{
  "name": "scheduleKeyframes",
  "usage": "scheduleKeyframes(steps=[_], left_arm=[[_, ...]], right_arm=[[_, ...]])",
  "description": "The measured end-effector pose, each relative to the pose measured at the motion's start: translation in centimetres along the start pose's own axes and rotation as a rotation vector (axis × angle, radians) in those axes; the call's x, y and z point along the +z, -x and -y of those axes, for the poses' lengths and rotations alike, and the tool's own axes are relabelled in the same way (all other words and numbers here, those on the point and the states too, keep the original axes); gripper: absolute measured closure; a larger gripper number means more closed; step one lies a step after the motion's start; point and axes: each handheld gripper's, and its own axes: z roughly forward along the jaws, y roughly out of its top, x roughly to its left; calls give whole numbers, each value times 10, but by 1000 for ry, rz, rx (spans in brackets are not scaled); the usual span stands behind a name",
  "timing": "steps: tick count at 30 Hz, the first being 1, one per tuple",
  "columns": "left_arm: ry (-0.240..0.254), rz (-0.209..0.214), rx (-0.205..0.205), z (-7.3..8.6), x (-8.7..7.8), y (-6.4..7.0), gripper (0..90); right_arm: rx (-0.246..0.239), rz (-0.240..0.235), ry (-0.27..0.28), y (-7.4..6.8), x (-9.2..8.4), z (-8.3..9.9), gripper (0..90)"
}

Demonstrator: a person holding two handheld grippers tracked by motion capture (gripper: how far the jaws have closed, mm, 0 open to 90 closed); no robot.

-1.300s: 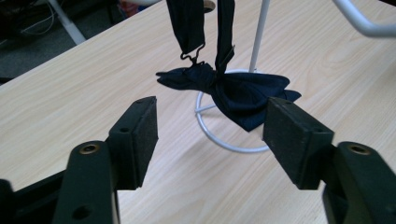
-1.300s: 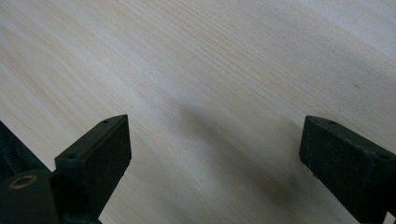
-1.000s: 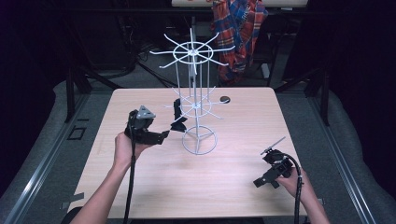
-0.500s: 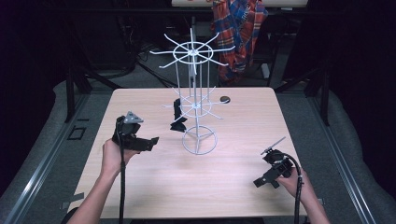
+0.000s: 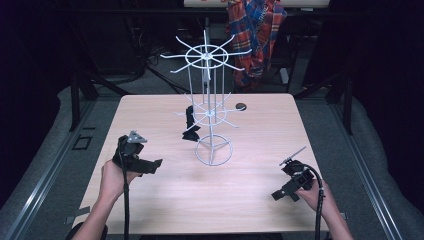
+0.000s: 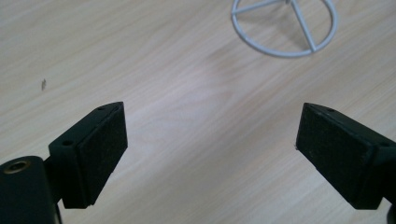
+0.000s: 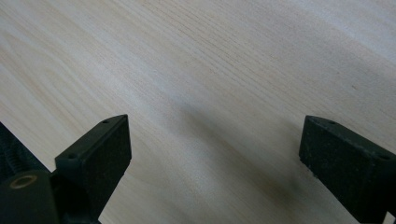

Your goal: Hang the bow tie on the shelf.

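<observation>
White wire rack [image 5: 207, 107] stood mid-table [image 5: 250, 200] with a black item [image 5: 190, 125] hanging on its lower tier. Nearby, the left gripper [image 5: 150, 166] had just been opening, nothing between its jaws. The right gripper [image 5: 280, 194] rested apart, jaws wide, empty.

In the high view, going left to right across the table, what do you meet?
left gripper → black item hanging on the rack → white wire rack → small dark disc → right gripper
</observation>
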Motion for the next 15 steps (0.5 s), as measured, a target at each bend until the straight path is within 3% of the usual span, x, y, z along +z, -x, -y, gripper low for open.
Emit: scheduleKeyframes(steps=[4, 6, 10, 15], left_arm=[[-27, -9, -3, 10, 1, 2, 71], [-32, -24, 12, 16, 1, 5, 74], [-89, -32, 43, 34, 1, 8, 73], [-88, -51, 48, 38, 2, 7, 74]], right_arm=[[-2, 5, -3, 1, 0, 0, 89], [4, 3, 7, 0, 0, 1, 89], [-1, -4, -7, 2, 1, 0, 89], [2, 2, -5, 0, 0, -1, 89]])
